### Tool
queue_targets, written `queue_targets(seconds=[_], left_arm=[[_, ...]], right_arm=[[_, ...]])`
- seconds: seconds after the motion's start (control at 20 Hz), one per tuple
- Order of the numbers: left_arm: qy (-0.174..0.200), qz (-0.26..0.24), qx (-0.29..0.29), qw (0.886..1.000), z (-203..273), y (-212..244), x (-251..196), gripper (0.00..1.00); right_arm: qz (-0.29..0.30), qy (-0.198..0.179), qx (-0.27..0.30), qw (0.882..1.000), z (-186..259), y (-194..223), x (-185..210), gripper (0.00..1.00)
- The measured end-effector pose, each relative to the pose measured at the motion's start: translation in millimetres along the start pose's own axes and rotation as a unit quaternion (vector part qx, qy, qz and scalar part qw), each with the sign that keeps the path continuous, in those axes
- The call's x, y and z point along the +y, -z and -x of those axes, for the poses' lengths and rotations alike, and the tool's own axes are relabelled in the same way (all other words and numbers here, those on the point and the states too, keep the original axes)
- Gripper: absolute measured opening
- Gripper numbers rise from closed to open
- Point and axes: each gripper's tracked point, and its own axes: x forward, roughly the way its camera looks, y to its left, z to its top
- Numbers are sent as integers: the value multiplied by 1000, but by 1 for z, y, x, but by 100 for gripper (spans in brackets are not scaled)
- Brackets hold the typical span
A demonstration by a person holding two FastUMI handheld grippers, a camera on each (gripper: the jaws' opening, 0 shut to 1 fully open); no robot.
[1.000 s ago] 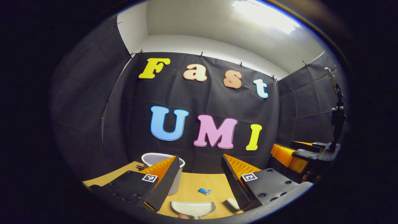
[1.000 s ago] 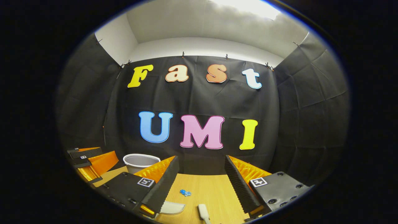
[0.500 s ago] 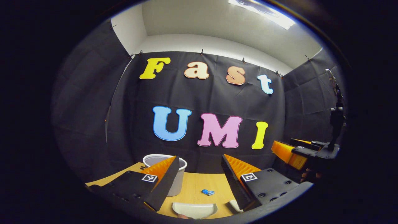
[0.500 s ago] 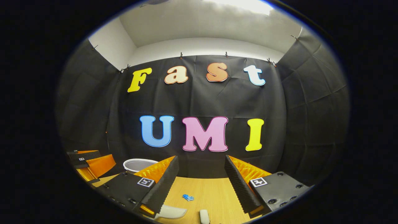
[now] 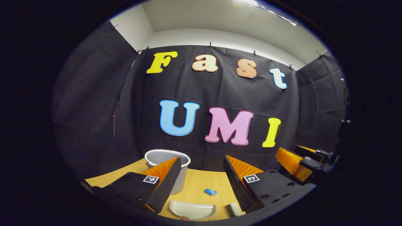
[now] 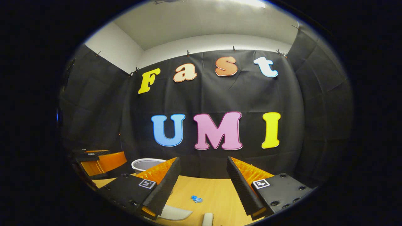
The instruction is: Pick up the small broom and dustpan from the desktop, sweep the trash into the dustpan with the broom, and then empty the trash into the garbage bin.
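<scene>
A small white dustpan [image 5: 192,209] lies at the near edge of the wooden desktop [image 5: 196,185], below my open left gripper [image 5: 201,171]. The white broom's end [image 5: 235,209] pokes out beside the right finger. A crumpled blue scrap of trash [image 5: 210,192] lies a little beyond the dustpan. The grey garbage bin [image 5: 154,158] stands at the back left, partly behind the left finger. In the right gripper view my right gripper [image 6: 204,171] is open above the desk, with the dustpan [image 6: 174,213], broom end [image 6: 208,219], blue trash [image 6: 196,198] and bin [image 6: 143,164] below and beyond it.
The right gripper [image 5: 303,160] shows at the right edge of the left gripper view. The left gripper [image 6: 99,158] shows at the left of the right gripper view. Black cloth walls close the booth behind and on both sides of the desk [image 6: 216,191].
Both views have tilted slightly. The bin and trash sit a little higher in the left gripper view. In the right gripper view the scene has shifted right. Both grippers stay open and empty.
</scene>
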Motion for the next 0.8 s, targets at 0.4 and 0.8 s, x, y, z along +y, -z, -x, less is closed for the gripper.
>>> queue_targets(seconds=[0.4, 0.8], left_arm=[[29, -4, 0, 1000, -23, -3, -2, 80], [49, -4, 11, 999, -43, 8, 12, 80]], right_arm=[[25, 22, 9, 999, -21, 1, -1, 95], [45, 32, -3, 998, -28, -4, 10, 95]])
